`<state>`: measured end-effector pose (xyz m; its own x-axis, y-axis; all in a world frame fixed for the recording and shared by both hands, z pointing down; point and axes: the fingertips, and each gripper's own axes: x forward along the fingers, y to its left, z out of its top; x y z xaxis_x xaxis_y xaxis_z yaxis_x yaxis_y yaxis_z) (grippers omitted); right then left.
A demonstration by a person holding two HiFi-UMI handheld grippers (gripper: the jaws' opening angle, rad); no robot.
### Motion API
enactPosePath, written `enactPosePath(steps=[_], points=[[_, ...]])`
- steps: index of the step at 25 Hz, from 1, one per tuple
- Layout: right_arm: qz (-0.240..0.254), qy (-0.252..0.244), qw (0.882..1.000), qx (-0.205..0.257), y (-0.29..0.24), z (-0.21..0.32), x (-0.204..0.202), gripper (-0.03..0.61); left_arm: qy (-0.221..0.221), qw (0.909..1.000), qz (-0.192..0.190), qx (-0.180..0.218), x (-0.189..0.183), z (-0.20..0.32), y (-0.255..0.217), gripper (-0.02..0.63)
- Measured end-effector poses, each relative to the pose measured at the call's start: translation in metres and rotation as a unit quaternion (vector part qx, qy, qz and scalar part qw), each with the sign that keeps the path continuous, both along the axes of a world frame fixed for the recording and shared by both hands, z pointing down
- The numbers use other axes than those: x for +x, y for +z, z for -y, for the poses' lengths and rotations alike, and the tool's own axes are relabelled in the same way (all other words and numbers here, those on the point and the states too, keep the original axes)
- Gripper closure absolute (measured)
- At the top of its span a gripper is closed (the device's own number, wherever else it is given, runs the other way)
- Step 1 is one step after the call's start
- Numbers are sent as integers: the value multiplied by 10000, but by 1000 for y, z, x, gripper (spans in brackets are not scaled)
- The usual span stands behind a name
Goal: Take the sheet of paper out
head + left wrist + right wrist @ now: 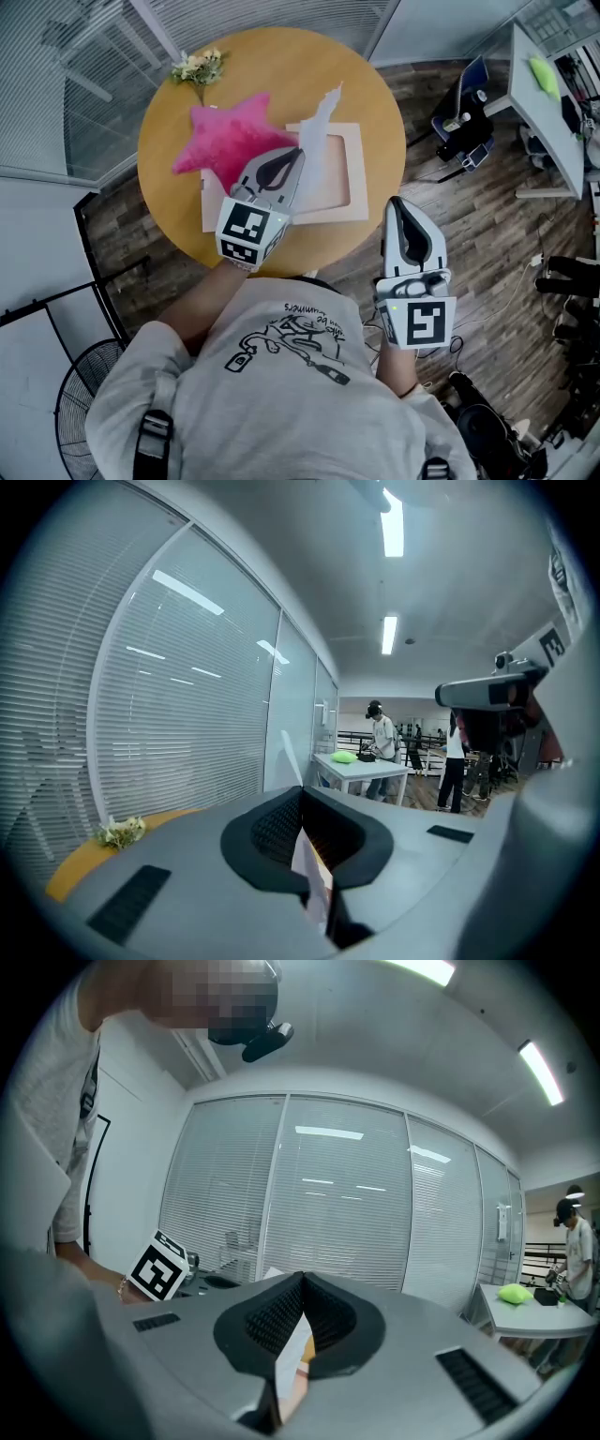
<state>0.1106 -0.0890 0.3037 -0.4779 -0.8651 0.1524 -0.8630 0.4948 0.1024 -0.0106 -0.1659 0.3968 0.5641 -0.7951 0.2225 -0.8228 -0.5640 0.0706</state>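
There is one round tabletop point(169, 178), and on or over it one pink star-shaped cushion point(230, 141), one small bunch of flowers point(197, 67) at its far edge, one pale square frame point(354, 178) and one sheet of paper point(317, 150). The tongs number two, the left tongs point(292, 161) and the right tongs point(398, 202), each bearing one marker cube. On the floor stands one fan point(80, 394), and two people point(382, 738) can be made out in the left gripper view.

Bright ceiling strip lights point(392, 522) glare; gripper views bulge at edges.
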Motion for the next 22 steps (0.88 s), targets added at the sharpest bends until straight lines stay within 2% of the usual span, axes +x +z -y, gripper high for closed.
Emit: enactPosePath(steps=[16,20,22], points=[[-71,-14,10000,7,-5,2,-1,571,71,9971,-269,705,-9,-24,-87,594],[-77,-1,10000,5,-4,1,1,571,39,9969,-226,746,-13,-32,-97,594],[-80,11,10000,9,-5,1,1,571,0,9948,-384,948,-15,-35,-109,594]])
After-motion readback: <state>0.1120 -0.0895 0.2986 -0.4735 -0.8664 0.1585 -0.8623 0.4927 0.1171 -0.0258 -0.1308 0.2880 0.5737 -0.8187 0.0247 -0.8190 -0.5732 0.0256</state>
